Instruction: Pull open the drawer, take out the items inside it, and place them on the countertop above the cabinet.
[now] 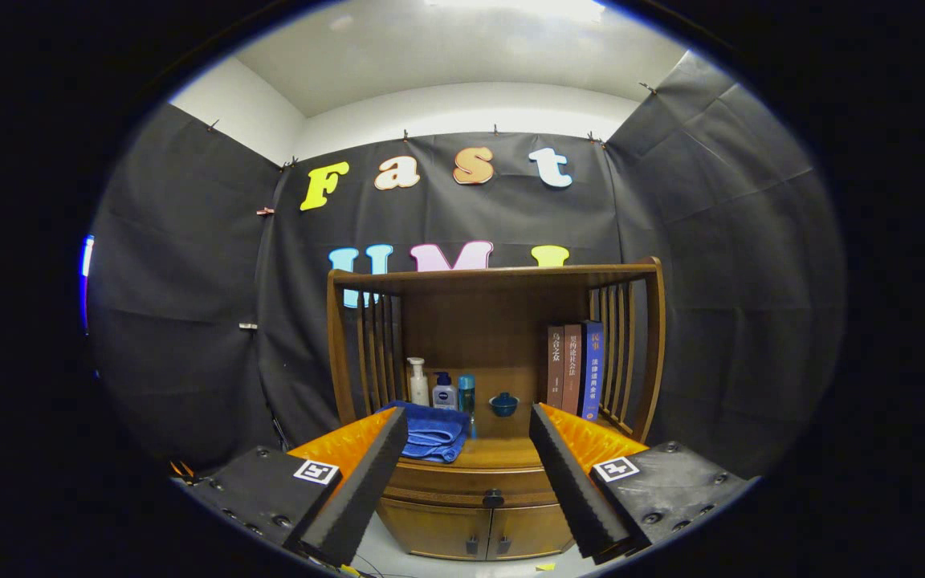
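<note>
- Nearest to the camera is the gripper (469, 425); its two fingers stand wide apart and nothing is between them.
- Beyond the fingers stands a wooden cabinet (495, 353) against the black cloth wall, with slatted sides and an open shelf on top.
- Its drawer (470, 483) is closed, and a dark round knob (494, 499) sits at the middle of the drawer front, in the gap between the fingers and well ahead of them.
- Under the drawer are two small doors (481, 531), both closed.
- On the countertop (511, 453) above the drawer lies a folded blue towel (433, 433), just beyond the left finger tip.
- Behind the towel stand a white pump bottle (417, 383), a small bottle with a blue cap (444, 392) and a slim blue bottle (466, 393), close to each other.
- A small blue lidded bowl (503, 404) stands near the middle of the countertop, at the back.
- Three books (574, 369) stand upright at the right side, next to the slats.
- What is inside the drawer cannot be seen.
</note>
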`<state>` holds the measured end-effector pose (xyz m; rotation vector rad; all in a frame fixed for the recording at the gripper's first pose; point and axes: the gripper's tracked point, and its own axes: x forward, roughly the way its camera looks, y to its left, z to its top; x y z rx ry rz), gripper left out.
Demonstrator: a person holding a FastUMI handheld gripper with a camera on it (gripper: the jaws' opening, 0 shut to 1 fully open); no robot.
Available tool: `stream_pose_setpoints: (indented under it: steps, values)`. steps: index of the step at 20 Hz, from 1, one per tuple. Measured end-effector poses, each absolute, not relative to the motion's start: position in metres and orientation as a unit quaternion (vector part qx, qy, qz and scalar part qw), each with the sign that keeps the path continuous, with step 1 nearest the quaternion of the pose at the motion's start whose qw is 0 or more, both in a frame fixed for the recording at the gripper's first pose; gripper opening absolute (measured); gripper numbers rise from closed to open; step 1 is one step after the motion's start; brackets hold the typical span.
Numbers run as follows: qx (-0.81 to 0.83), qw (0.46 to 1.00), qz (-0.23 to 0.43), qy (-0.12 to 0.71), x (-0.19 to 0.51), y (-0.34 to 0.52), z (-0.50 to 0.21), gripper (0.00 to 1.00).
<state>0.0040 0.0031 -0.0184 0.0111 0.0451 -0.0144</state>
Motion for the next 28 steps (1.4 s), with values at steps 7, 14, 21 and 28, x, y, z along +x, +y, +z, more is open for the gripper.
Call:
stream_pose_setpoints:
  steps: [7,14,21,28]
  values:
    - [0.007,0.997,-0.033,0.076,0.05,-0.012,-0.089,0.99]
    - [0.006,0.985,-0.046,0.168,0.14,-0.014,-0.215,1.0]
    - [0.004,0.971,-0.057,0.233,0.176,-0.023,-0.315,1.0]
    - [0.008,0.956,-0.064,0.287,0.185,-0.03,-0.368,0.94]
